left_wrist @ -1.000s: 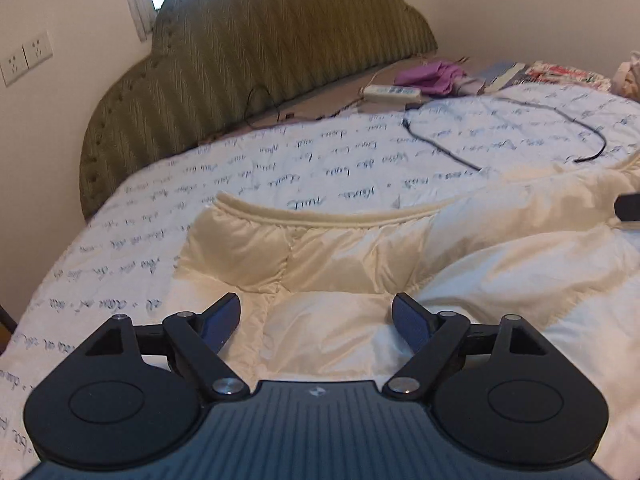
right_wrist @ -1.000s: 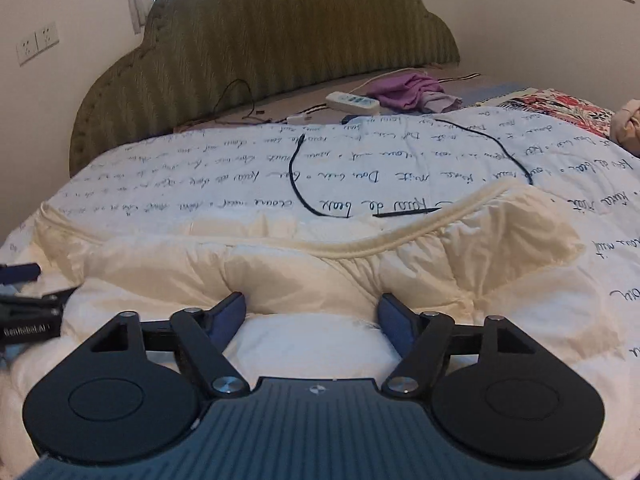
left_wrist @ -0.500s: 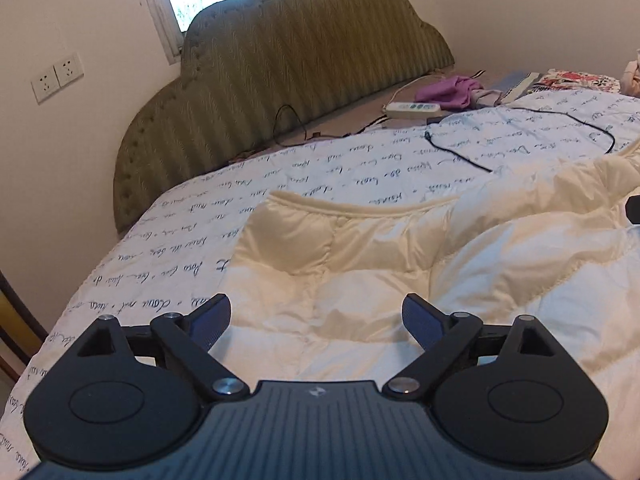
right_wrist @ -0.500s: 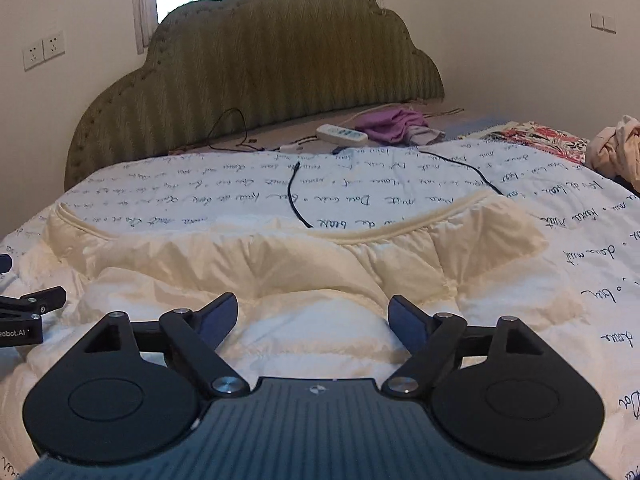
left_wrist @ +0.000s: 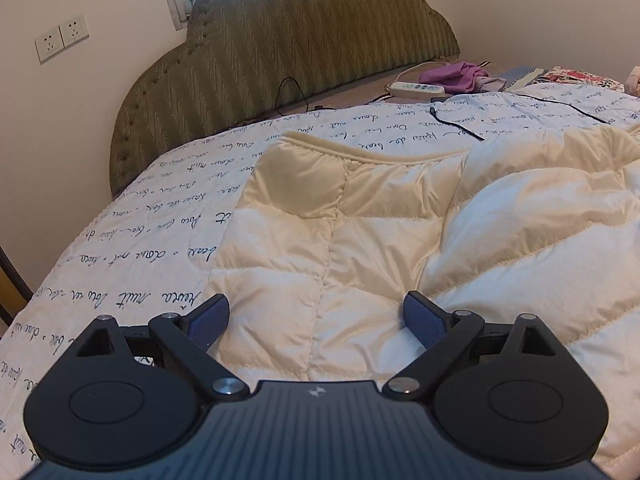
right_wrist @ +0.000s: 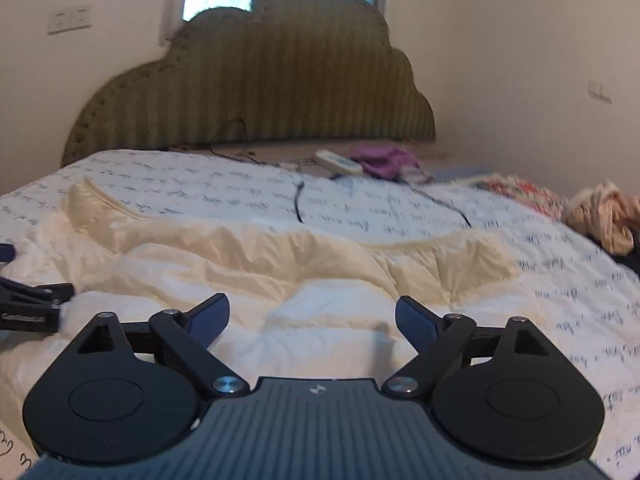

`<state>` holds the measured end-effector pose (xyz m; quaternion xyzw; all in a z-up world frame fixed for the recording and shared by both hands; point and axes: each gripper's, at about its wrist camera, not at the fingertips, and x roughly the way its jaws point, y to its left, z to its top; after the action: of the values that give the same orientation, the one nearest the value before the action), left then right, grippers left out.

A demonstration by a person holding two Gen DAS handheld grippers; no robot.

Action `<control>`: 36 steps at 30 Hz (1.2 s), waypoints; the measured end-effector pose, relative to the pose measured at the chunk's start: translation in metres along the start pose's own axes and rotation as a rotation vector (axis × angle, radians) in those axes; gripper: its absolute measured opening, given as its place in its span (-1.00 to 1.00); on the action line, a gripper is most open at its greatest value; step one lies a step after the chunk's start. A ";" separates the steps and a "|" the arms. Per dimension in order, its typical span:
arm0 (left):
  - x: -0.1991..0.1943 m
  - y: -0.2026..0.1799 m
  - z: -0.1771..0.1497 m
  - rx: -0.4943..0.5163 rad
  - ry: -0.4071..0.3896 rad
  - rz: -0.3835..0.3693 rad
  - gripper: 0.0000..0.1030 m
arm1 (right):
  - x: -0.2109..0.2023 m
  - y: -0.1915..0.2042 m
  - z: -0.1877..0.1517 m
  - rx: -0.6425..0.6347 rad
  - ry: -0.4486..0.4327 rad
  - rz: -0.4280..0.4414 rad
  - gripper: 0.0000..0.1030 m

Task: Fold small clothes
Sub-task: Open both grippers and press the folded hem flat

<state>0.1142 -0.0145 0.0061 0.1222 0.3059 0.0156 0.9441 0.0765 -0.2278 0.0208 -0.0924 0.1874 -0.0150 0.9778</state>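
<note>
A cream quilted puffer garment (left_wrist: pixel 360 232) lies spread and rumpled on the bed, its ribbed hem toward the headboard. My left gripper (left_wrist: pixel 316 318) hovers low over its left part, jaws wide, open, with only flat fabric beneath them. In the right wrist view the same garment (right_wrist: pixel 280 264) fills the foreground in folds. My right gripper (right_wrist: pixel 312 318) hangs over it with jaws still opening, and nothing is pinched between the blue pads. The left gripper's fingers (right_wrist: pixel 32 300) show at that view's left edge, resting against the garment.
A white bedspread (left_wrist: pixel 160 240) with blue script covers the bed. A black cable (left_wrist: pixel 460 124) trails across it. A power strip (left_wrist: pixel 416 89) and purple cloth (left_wrist: pixel 456 76) lie by the green headboard (left_wrist: pixel 300 40). More clothes (right_wrist: pixel 604 216) are piled at the right.
Both grippers' jaws have spread wider and let go of the fabric. Both have drawn back from the garment, and the right one has tilted upward, showing more wall and window.
</note>
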 end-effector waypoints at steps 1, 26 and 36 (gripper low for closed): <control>0.000 0.000 0.000 -0.003 0.003 0.000 0.84 | 0.000 0.009 -0.002 -0.052 -0.005 -0.017 0.89; 0.091 -0.006 0.051 -0.030 -0.029 -0.031 1.00 | 0.139 -0.090 -0.008 0.113 0.185 -0.131 0.94; 0.108 0.010 0.035 -0.176 0.011 -0.119 1.00 | 0.162 -0.097 -0.031 0.218 0.187 -0.074 0.99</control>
<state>0.2223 -0.0017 -0.0262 0.0202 0.3154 -0.0131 0.9487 0.2164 -0.3392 -0.0479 0.0092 0.2712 -0.0798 0.9592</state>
